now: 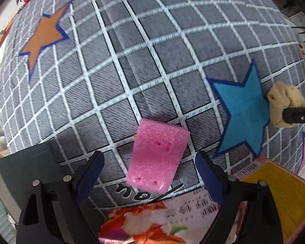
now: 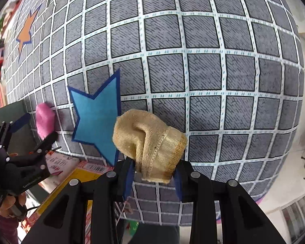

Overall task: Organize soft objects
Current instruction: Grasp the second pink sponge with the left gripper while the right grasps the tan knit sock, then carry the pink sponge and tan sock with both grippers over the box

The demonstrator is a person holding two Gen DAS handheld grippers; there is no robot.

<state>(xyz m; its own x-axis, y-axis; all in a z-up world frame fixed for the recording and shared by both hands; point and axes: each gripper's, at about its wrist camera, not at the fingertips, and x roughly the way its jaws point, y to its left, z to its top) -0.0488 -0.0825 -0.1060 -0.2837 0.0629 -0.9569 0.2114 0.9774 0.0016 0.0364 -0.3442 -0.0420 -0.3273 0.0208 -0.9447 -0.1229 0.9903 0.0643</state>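
Observation:
A pink sponge [image 1: 157,155] hangs in the air between the wide-open fingers of my left gripper [image 1: 150,174], touching neither finger; it looks slightly blurred. It also shows in the right wrist view [image 2: 44,122], beside the left gripper [image 2: 32,128]. My right gripper [image 2: 153,175] is shut on a tan rolled sock [image 2: 150,144] and holds it above the grey checked mat [image 2: 203,77]. The sock also shows in the left wrist view [image 1: 284,103], at the right edge of the blue star [image 1: 244,109].
The mat carries a blue star [image 2: 97,118] and an orange star [image 1: 44,36]. A dark grey box [image 1: 28,162] stands at the lower left. A printed carton with yellow panel [image 1: 274,187] and floral side [image 1: 148,221] lies below the grippers.

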